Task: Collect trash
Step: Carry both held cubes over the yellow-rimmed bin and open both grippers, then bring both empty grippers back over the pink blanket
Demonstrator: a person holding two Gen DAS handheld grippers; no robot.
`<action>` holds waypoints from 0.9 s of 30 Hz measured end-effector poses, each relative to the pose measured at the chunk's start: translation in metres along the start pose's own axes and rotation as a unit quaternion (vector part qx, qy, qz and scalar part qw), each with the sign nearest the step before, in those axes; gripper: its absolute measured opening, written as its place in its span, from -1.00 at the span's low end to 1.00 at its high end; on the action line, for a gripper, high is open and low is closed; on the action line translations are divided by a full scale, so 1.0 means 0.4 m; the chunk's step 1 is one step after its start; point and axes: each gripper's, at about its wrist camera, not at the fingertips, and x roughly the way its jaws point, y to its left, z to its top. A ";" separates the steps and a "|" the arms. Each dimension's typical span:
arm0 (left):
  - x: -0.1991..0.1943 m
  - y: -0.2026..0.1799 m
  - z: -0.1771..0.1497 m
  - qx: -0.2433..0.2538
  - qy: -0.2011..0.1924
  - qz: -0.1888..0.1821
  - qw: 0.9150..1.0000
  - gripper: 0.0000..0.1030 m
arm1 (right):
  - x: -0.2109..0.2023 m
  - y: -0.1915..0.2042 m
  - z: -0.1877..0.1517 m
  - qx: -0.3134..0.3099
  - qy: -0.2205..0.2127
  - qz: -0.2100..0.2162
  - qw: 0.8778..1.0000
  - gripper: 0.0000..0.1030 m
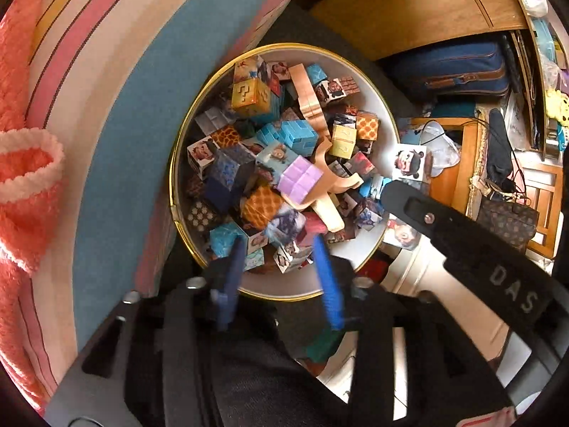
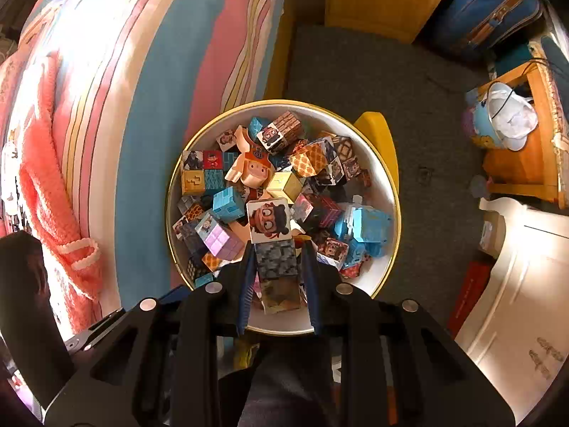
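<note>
Right gripper [image 2: 276, 267] clamps a paper figure [image 2: 271, 245] over the bin [image 2: 386, 178]; left gripper [image 1: 281, 249] gapes empty. We risk an off-centre release spilling it.

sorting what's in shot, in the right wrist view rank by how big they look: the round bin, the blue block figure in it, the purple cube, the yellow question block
1. round bin
2. blue block figure
3. purple cube and yellow question block: these look alike, so no ranking.
</note>
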 end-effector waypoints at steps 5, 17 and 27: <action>-0.023 0.018 -0.004 -0.020 -0.009 0.000 1.000 -0.02 | 0.019 0.023 0.016 -0.012 0.004 -0.003 1.000 -0.50; -0.153 0.077 -0.045 -0.039 -0.064 -0.016 0.997 0.01 | -0.017 0.101 0.021 -0.014 -0.004 -0.006 1.000 -0.49; -0.369 0.293 -0.122 -0.148 -0.174 -0.012 0.973 0.04 | -0.091 0.477 0.017 -0.155 -0.038 0.045 0.986 -0.49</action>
